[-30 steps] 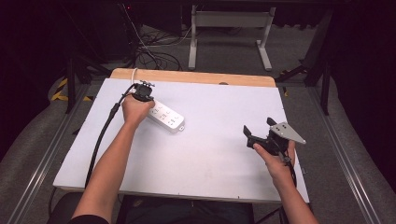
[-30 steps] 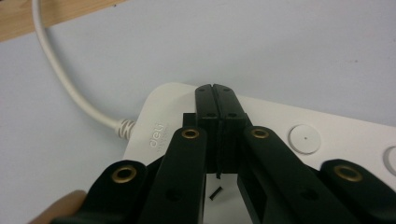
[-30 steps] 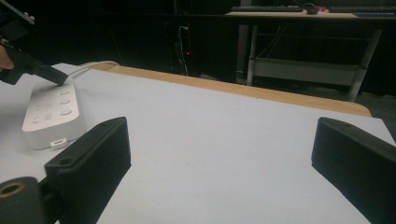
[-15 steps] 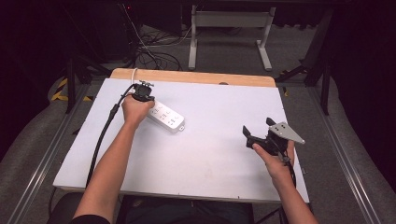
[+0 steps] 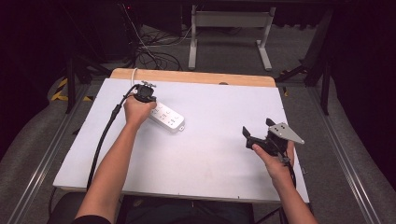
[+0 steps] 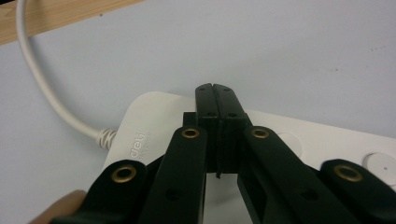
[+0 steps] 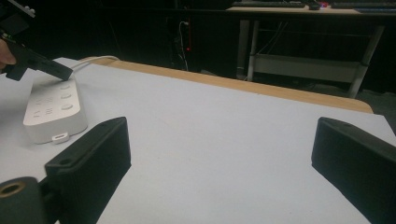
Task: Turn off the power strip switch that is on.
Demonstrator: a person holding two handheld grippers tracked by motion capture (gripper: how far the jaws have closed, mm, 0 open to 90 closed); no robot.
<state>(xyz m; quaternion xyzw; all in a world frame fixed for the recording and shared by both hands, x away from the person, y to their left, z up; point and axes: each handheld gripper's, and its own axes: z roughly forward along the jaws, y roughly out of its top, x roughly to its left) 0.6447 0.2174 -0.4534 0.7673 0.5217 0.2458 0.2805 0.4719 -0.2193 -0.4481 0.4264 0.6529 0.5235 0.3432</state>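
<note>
A white power strip (image 5: 166, 117) lies on the white table top (image 5: 210, 163) at the back left, its white cord (image 6: 41, 81) running off toward the wooden back edge. My left gripper (image 5: 147, 99) is shut, jaws pressed together with nothing between them. Its tip (image 6: 216, 89) points down at the cord end of the strip (image 6: 149, 122), touching it or just above it. In the right gripper view the strip (image 7: 53, 113) lies far left with the left gripper (image 7: 64, 74) over its far end. My right gripper (image 5: 257, 129) hovers open and empty above the right side of the table (image 7: 219, 149).
A wooden strip (image 5: 201, 77) borders the table's far edge. Beyond it stand a metal frame (image 5: 229, 28) and loose cables (image 5: 154, 51) on the dark floor. A black cable (image 5: 105, 140) trails from the left gripper along the forearm.
</note>
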